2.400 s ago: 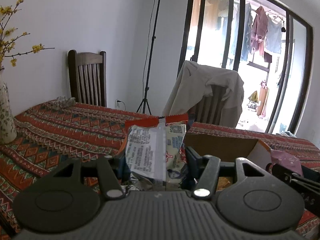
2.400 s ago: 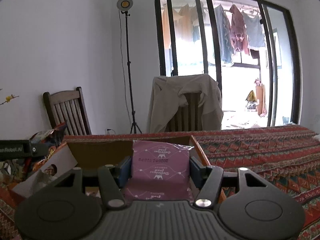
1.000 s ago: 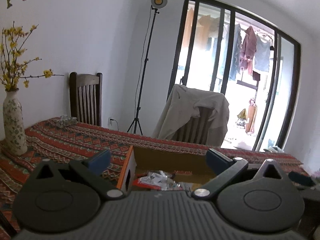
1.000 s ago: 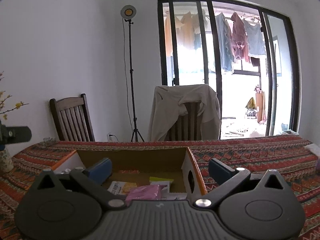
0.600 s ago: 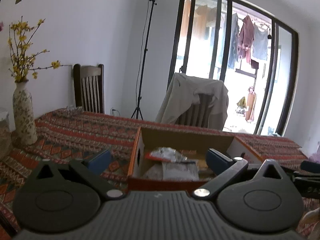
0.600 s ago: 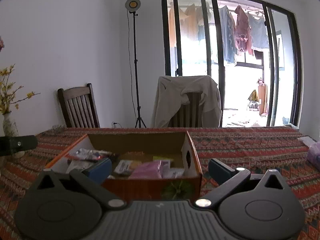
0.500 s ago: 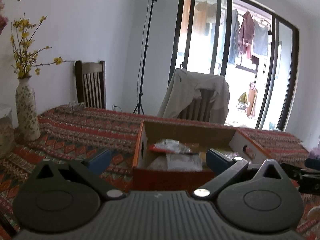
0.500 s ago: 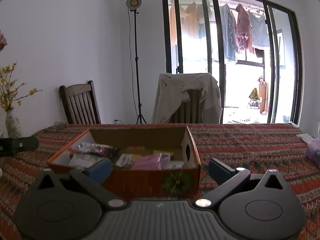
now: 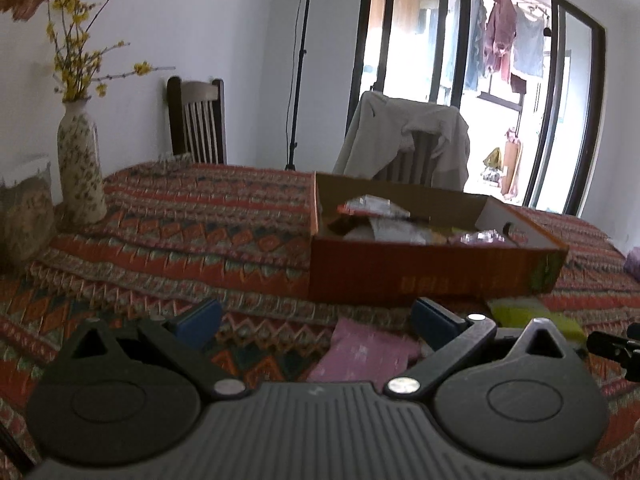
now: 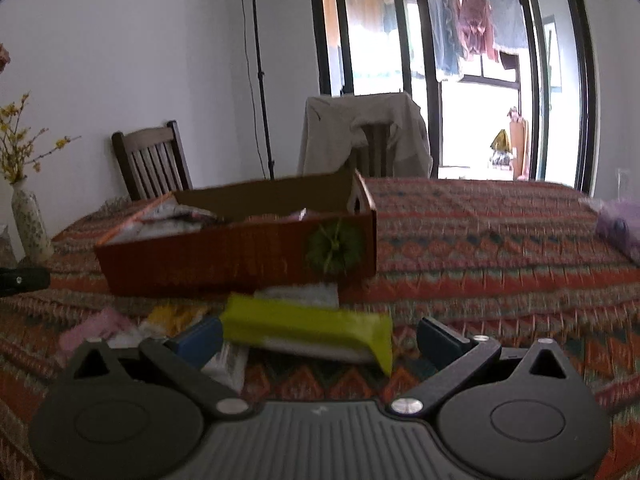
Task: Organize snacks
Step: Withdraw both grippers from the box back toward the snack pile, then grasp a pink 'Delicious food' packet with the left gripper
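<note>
An orange cardboard box [image 9: 432, 276] with several snack packets inside stands on the patterned tablecloth; it also shows in the right wrist view [image 10: 240, 256]. My left gripper [image 9: 316, 322] is open and empty, low over a pink snack packet [image 9: 368, 354] in front of the box. A yellow-green packet [image 9: 532, 314] lies to its right. My right gripper [image 10: 320, 338] is open and empty, with the yellow-green packet [image 10: 308, 330] between its fingers. A pink packet [image 10: 96, 328], a yellow packet [image 10: 176, 316] and white packets [image 10: 228, 364] lie to the left.
A flowered vase [image 9: 80, 164] with yellow twigs stands at the table's left. Two wooden chairs [image 9: 198, 120], one draped with a beige jacket [image 9: 404, 140], stand behind the table. A purple object [image 10: 620, 224] lies at the right edge. A lamp stand [image 10: 260, 68] is by the wall.
Both grippers let go of their packets into the box, opened, pulled back and came down low in front of the box, over the loose packets on the cloth.
</note>
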A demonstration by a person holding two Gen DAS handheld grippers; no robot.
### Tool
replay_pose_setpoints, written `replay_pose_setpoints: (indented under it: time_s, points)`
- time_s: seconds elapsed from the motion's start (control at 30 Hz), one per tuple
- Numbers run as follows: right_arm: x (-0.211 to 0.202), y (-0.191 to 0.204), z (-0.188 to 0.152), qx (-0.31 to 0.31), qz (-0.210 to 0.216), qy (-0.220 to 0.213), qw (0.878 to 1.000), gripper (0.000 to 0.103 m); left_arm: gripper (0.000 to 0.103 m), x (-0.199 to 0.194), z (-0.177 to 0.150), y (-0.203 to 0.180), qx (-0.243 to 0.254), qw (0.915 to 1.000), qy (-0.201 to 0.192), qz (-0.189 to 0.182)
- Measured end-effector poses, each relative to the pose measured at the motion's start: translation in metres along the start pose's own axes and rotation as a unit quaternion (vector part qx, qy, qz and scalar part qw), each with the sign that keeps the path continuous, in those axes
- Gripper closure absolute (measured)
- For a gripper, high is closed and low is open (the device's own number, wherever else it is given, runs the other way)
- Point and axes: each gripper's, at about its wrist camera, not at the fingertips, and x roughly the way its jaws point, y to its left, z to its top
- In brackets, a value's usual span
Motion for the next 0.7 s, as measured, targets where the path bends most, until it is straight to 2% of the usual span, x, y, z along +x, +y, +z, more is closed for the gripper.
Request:
replay_pose_setpoints:
  time_s: [0.3,0.7]
  points:
    - [0.005,0.002,-0.023,-0.023,-0.04,0.013,0.999,0.0,0.0,-0.001,-0.023,0.0,0.007,0.9996,0.026,-0.009]
    - [-0.005,0.0,-0.022,-0.021,-0.058,-0.017,0.998,0.0,0.0,0.003,-0.027,-0.012,0.021,0.9986,0.046,-0.012]
